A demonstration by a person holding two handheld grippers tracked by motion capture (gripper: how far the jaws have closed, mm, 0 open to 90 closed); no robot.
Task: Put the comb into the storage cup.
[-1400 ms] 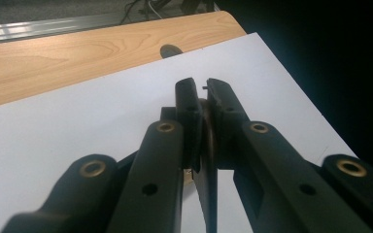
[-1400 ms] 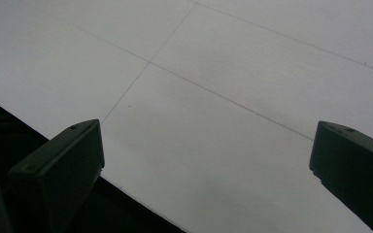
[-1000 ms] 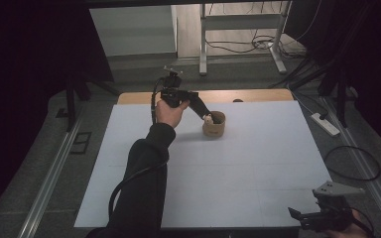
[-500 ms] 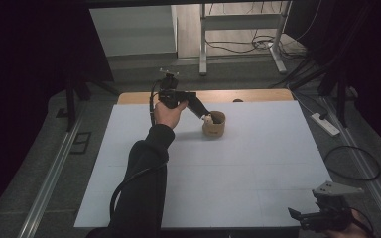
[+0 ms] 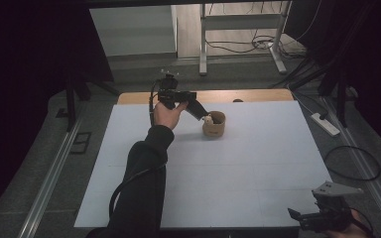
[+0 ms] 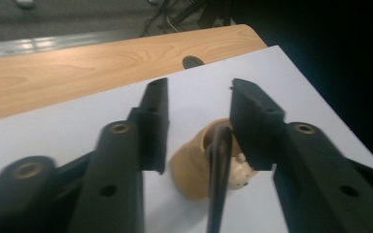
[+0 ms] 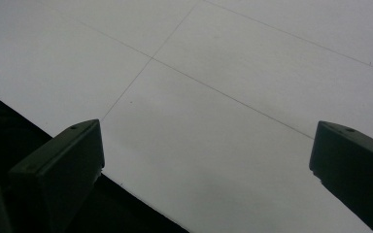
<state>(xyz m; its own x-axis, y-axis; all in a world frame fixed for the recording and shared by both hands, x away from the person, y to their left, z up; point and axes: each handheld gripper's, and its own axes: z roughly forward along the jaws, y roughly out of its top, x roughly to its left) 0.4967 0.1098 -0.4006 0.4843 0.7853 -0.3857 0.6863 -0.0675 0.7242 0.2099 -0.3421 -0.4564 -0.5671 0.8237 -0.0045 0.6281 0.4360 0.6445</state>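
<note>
High view puts the left hand-held gripper (image 5: 202, 113) at the far side of the white surface (image 5: 228, 168), held out on a dark-sleeved arm (image 5: 144, 173), with its jaws pointing down toward a small tan cup (image 5: 214, 124). That cup stands upright on the far middle of the white sheet, just short of the bare wooden strip (image 5: 248, 95) along the back edge. A small pale figure (image 5: 209, 119) sits at the cup's near rim. Left gripper view looks along the two black jaws, which stand apart with a clear gap between them and close on nothing; the cup (image 6: 194, 167) lies below and between them, and the pale figure (image 6: 238, 175) peeks out at its side beneath the right-hand jaw. A thin dark strip (image 6: 219, 174) crosses in front of the cup, too blurred to tell what it is. The right hand-held gripper (image 5: 310, 220) rests at the near right corner of the surface, well apart from the cup. Right gripper view shows its jaws spread wide over bare white sheet (image 7: 213, 121) at the surface's edge, holding nothing.
</note>
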